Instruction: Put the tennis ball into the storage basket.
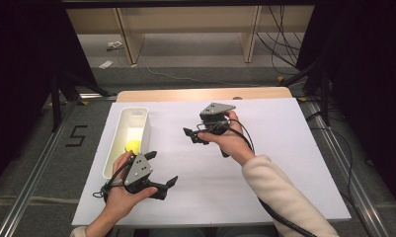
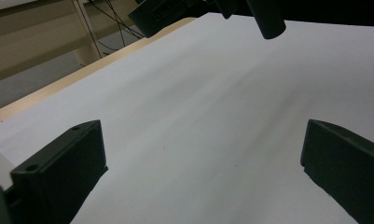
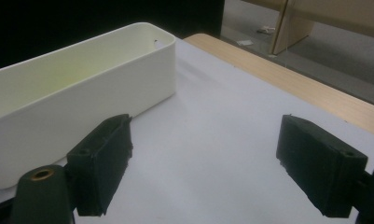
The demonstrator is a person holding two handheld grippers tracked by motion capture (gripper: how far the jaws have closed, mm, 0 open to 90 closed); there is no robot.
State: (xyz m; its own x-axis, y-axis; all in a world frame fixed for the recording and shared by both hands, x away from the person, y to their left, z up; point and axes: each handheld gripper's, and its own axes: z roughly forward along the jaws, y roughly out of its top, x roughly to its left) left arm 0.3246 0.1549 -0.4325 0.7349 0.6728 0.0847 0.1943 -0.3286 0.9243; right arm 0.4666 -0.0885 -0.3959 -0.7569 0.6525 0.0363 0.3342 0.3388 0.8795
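Meanwhile both claws were wide apart and held nothing: left claw (image 1: 162,169) by the surface's (image 1: 264,163) near edge, right claw (image 1: 191,135) beside the white bin (image 1: 136,116).

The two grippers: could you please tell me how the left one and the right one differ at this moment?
The left gripper sits near the table's front edge beside the white bin; the right gripper is farther back, mid-table. The left gripper's jaws point rightward; the right gripper's point left toward the bin. The left gripper's jaws stand wider than the right's. Both are open and hold nothing.
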